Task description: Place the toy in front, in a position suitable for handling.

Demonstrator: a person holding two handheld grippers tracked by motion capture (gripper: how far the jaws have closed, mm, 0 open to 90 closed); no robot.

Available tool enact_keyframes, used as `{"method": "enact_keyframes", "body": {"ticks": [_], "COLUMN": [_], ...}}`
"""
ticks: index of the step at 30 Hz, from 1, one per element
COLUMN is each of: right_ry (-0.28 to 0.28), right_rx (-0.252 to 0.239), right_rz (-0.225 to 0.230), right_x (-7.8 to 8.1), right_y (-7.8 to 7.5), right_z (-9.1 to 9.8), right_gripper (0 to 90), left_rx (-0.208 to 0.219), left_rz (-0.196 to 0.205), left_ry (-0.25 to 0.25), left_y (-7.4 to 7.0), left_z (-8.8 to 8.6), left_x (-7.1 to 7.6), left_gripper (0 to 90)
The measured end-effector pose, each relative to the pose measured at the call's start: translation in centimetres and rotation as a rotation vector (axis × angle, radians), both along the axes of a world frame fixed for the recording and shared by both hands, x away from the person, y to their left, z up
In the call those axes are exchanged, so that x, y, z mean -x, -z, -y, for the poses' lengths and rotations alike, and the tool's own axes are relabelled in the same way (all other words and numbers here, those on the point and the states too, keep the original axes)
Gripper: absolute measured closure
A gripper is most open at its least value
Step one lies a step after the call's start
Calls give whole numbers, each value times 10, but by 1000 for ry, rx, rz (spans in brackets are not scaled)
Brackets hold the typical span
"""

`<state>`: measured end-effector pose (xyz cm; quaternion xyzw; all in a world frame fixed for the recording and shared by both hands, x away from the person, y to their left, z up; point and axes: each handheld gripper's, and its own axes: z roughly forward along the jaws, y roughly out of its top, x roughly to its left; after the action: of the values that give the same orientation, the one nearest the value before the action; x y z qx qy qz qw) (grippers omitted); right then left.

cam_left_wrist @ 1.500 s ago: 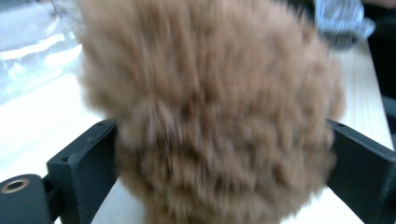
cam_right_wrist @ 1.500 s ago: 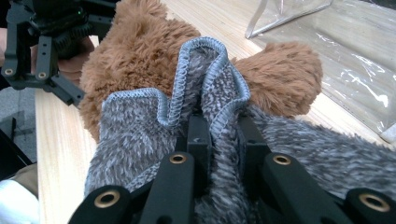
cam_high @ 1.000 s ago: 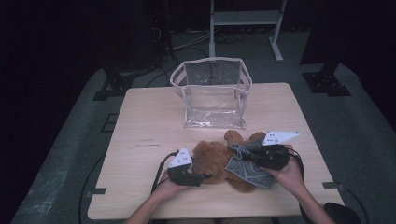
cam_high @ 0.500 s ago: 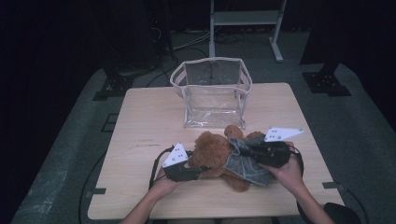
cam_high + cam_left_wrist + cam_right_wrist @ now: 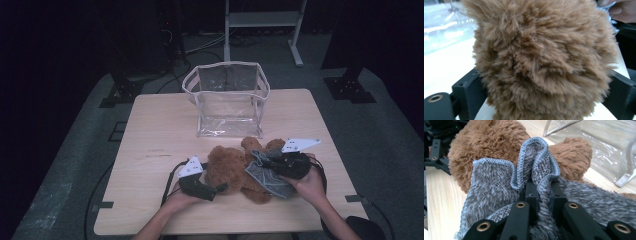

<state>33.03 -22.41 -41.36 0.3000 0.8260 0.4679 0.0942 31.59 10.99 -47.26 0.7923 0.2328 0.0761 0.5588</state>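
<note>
The fluffy brown teddy bear (image 5: 232,170) lies on the wooden table (image 5: 150,145), before the clear plastic bag (image 5: 227,100). The right gripper (image 5: 541,192) pinches its grey knitted garment (image 5: 491,185) (a dressing step, I judge). The left gripper (image 5: 217,189), jaws just widened around the head, must next steady the bear.

I find no word, brand, number or sign that I can read anywhere in front of me. The surface (image 5: 150,130) carries a short dark mark near its left half, seen from the high view, but it is too small and blurred for me to say whether it is writing at all. The white plates on my grippers show a few dark dots, not characters.
</note>
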Motion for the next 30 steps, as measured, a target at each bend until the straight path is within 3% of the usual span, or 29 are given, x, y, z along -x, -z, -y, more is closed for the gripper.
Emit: {"method": "enact_keyframes", "body": {"ticks": [3, 7, 11, 13, 15, 16, 17, 18, 21, 23, 30], "right_ry": [-3, 5, 8, 7, -4, -4, -4, -11, -16, -25, -79], "right_rx": [-8, -14, -24, -36, -66, -76, -76, -111, -150, -207, -373], "right_rz": [-6, -9, -18, -24, -34, -36, -36, -37, -28, -23, 27], "right_x": [0, 0, -1, -1, 0, 1, 1, 2, 6, 8, 16], "right_y": [1, 2, 3, 3, 3, 2, 2, -1, -8, -13, -39], "right_z": [1, 4, 6, 6, 6, 6, 6, 6, 6, 4, -11], "right_gripper": [806, 807, 807, 806, 806, 806, 806, 806, 807, 807, 808], "left_rx": [12, 1, 10, 29, 33, 33, 33, 23, 33, 40, 9], "left_rz": [-23, -125, -141, -115, -60, -32, -32, 12, 77, 120, 301], "left_ry": [-7, 12, 18, 2, -19, -22, -22, -31, -42, -44, -32], "left_y": [2, 8, 8, 5, -3, -9, -9, -20, -38, -55, -128], "left_z": [1, 5, 8, 6, 5, 5, 5, 8, 10, 8, -7], "left_x": [-1, -8, -9, -7, -4, -3, -3, 0, 5, 7, 19], "left_gripper": [36, 22, 37, 181, 332, 376, 404, 425, 458, 472, 473]}}
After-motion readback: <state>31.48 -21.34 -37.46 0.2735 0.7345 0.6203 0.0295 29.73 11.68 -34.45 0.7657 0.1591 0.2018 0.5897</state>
